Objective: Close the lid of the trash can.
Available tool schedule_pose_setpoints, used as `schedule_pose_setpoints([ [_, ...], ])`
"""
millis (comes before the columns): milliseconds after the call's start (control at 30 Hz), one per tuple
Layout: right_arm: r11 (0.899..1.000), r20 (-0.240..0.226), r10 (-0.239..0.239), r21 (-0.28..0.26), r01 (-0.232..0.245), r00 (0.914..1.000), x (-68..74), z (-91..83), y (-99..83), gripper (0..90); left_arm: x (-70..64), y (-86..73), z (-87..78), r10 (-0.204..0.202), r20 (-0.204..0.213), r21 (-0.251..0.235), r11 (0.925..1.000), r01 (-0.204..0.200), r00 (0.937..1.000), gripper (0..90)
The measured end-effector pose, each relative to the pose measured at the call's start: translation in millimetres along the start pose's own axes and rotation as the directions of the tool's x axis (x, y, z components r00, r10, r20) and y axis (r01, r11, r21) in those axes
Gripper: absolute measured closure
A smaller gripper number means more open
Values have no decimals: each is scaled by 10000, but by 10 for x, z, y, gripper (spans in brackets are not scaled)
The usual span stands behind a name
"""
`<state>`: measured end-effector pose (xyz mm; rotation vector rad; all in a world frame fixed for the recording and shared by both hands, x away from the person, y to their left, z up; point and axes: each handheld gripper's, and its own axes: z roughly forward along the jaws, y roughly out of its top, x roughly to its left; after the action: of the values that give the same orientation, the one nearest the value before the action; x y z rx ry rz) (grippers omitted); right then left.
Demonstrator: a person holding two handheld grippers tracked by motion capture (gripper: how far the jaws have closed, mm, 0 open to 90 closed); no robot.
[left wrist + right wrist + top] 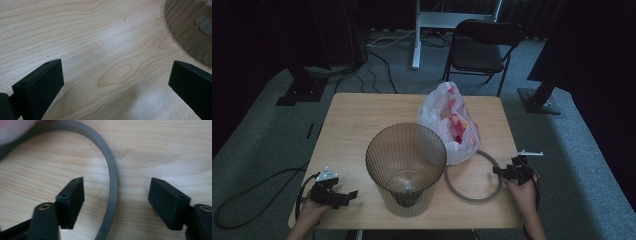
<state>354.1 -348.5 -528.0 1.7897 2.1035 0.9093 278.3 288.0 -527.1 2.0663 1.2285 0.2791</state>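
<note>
The ribbed bin [406, 169] stands upright near the front edge of the bench [357, 120], and everything else reads off it. Just to the bin's right, a grey ring [474, 176] lies flat on the wood, its far arc tucked under a white plastic bag [449, 122] that slumps against the bin's right rear. The ring looks like the bin's hoop for pinning a liner, which would explain why it waits beside the bin, off the rim.

The right tool [511, 171] sits at the ring's outer edge, on the side away from the bin. In the right gripper view its jaws stand apart and straddle the ring's band [112, 182], low over the wood, not yet closed on it; this seems a lead-in to pinching the band. The person's right hand [523, 192] comes in from the front, wrist low.

The left tool [338, 195] rests left of the bin, jaws wide apart with bare wood between them, angled toward the bin's base [192, 27].
</note>
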Motion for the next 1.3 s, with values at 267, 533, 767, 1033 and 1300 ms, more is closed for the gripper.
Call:
schedule_pose_setpoints([
  [267, 9899, 1466, -1402, 417, 1355, 9792, 183, 39, -5, 497, -3, -3, -1, 17, 13, -3, 10000, -17, 10000, 0],
  [533, 9843, 1274, -1742, 515, 1689, 9764, 227, 39, 10, 726, -3, -5, -5, 25, 25, 4, 10000, -25, 10000, 0],
  [767, 9825, 1453, -1728, 952, 1601, 9742, 266, 48, 66, 818, -7, -5, -2, 54, 7, 3, 10000, -54, 10000, 0],
  [1033, 9940, 665, -822, 778, 769, 9944, 184, 25, 56, 826, 0, -5, -2, 12, 21, 20, 10000, -12, 10000, 0],
  [1300, 9977, -673, 627, 286, -609, 9958, 15, -60, 23, 831, -4, -5, 1, 7, 30, 24, 10000, -8, 10000, 0],
])
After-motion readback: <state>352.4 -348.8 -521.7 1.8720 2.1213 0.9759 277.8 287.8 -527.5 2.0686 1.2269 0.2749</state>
